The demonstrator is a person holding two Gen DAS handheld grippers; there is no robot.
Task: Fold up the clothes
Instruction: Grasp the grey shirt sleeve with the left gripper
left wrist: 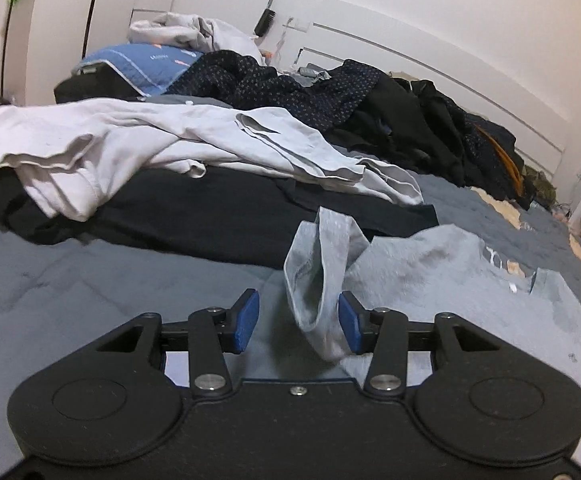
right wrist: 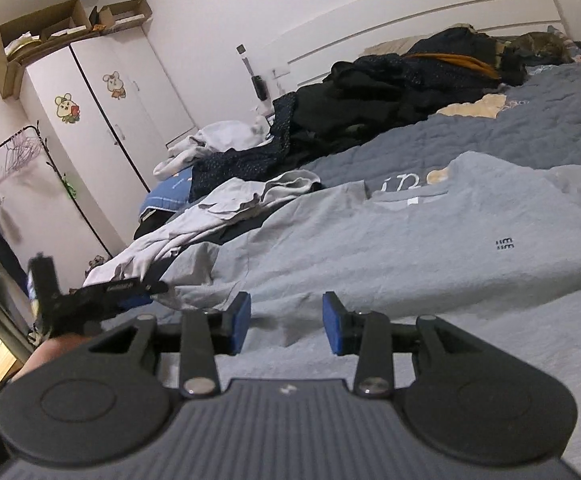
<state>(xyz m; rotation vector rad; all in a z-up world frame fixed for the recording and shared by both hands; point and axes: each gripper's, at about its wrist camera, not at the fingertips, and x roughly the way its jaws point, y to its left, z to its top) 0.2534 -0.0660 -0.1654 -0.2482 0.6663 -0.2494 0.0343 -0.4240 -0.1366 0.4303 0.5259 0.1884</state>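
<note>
A grey-blue T-shirt (left wrist: 430, 264) lies spread on the bed; it also shows in the right wrist view (right wrist: 410, 236), with a small dark print on it. One sleeve (left wrist: 322, 276) stands up in a fold between the blue pads of my left gripper (left wrist: 298, 322). The jaws are wide apart and the sleeve rests against the right pad only. My right gripper (right wrist: 286, 322) is open and empty, low over the shirt's near edge. The left gripper (right wrist: 102, 292) shows at the left of the right wrist view.
A pale grey garment (left wrist: 130, 148) lies on a black one (left wrist: 218, 212) behind the shirt. A heap of dark clothes (left wrist: 370, 104) runs along the white headboard (left wrist: 470, 76). The bed has a grey-blue quilt (right wrist: 470, 132). A white wardrobe (right wrist: 102, 120) stands at the left.
</note>
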